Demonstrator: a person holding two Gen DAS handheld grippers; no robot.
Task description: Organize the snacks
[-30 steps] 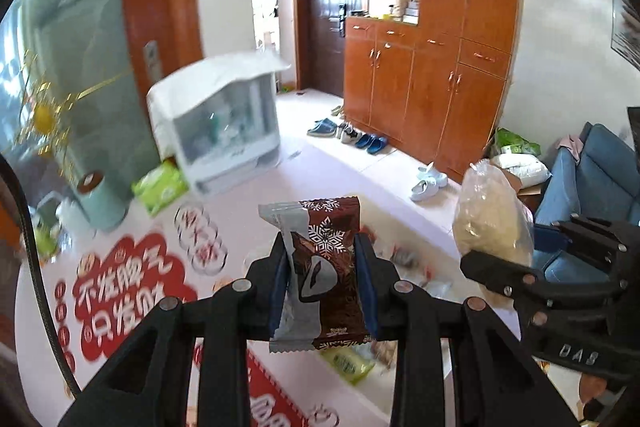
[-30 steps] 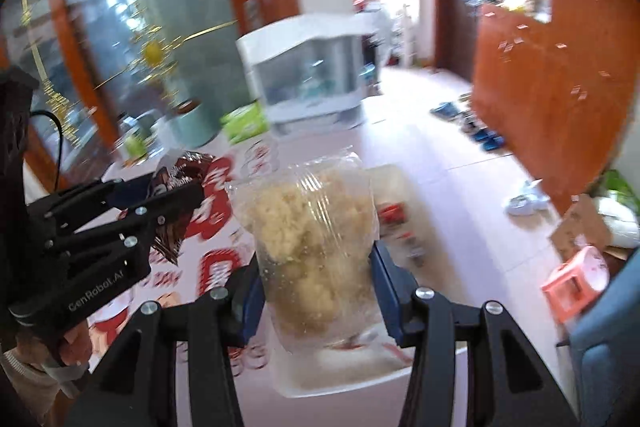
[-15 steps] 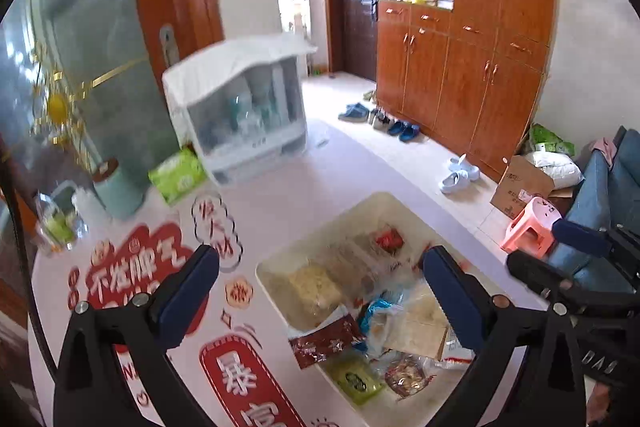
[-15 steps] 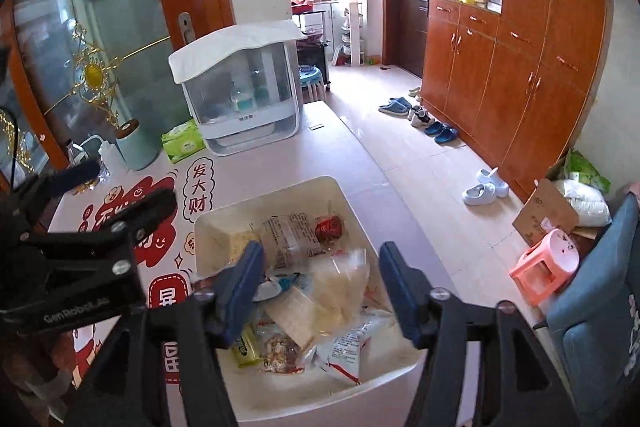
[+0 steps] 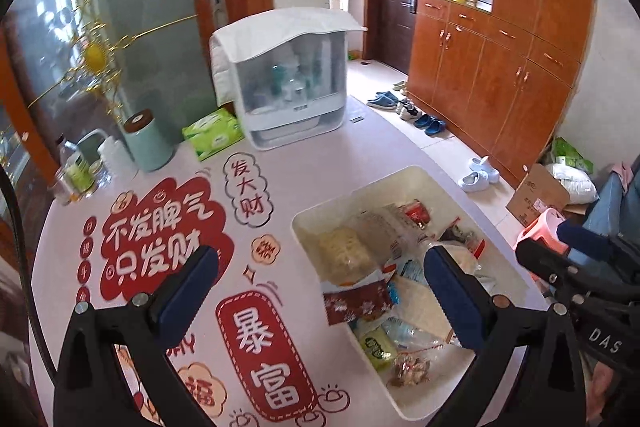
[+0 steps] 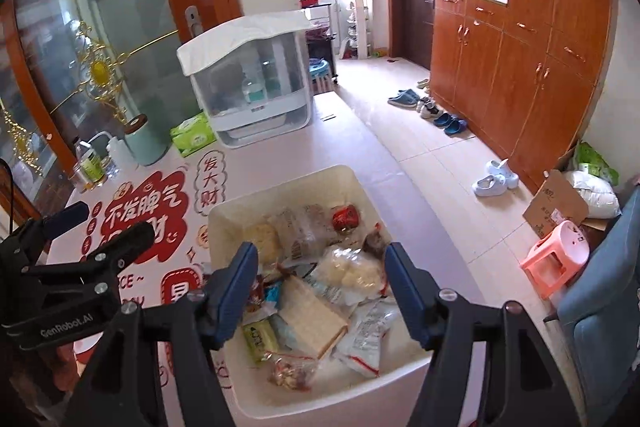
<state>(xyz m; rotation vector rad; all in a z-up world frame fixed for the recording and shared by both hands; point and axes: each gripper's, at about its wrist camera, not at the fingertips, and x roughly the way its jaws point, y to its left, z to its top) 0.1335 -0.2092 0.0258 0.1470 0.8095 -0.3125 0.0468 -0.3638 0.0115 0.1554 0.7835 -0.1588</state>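
Snacks (image 6: 320, 291) fill a cream bin (image 6: 280, 187) at lower centre of the right wrist view, near the desk (image 5: 304, 155) edge. Left gripper (image 5: 320, 291) and right gripper (image 6: 320, 287) hover above, both spread wide and empty. A brown packet (image 5: 356, 303) overhangs the bin's rim; nudging it inward would likely tidy the load best.

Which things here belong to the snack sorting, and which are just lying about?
Job:
bin
brown wrapper
clear crumb bag
left gripper, open
right gripper, open

Lying about:
tissue pack
mint canister
white cabinet
pink stool
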